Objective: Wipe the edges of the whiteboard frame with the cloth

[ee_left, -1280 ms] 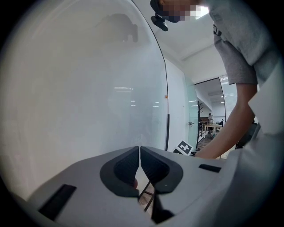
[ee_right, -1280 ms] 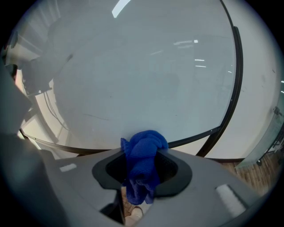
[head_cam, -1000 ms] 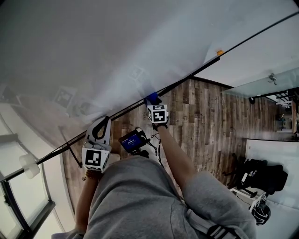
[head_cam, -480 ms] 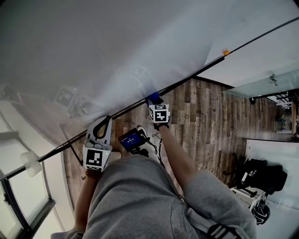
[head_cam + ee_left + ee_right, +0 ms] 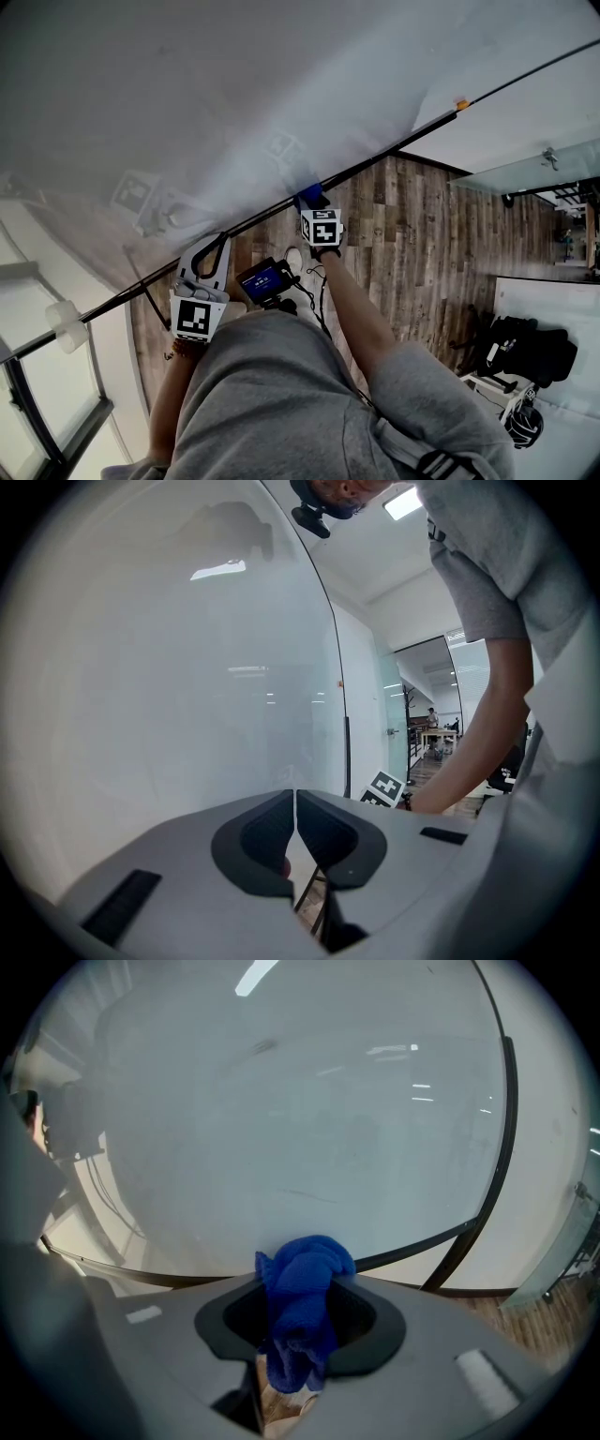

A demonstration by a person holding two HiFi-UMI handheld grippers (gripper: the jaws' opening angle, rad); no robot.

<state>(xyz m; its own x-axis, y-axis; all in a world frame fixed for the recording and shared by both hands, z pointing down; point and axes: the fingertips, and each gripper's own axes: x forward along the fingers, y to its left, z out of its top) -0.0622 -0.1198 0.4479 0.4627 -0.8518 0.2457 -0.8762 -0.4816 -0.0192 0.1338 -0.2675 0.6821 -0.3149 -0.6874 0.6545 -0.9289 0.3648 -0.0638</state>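
Wiping of frame [image 5: 509, 1101]: under way, we judge, at lower edge.
Right hand-held gripper [image 5: 309, 200] clamped on cloth [image 5: 305, 1274] at frame; left hand-held gripper [image 5: 296, 803] closed, empty; we cannot tell the share cleaned.

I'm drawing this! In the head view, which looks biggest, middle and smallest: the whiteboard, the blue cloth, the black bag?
1. whiteboard, by far
2. black bag
3. blue cloth
The bag lies farther off, so the order holds.
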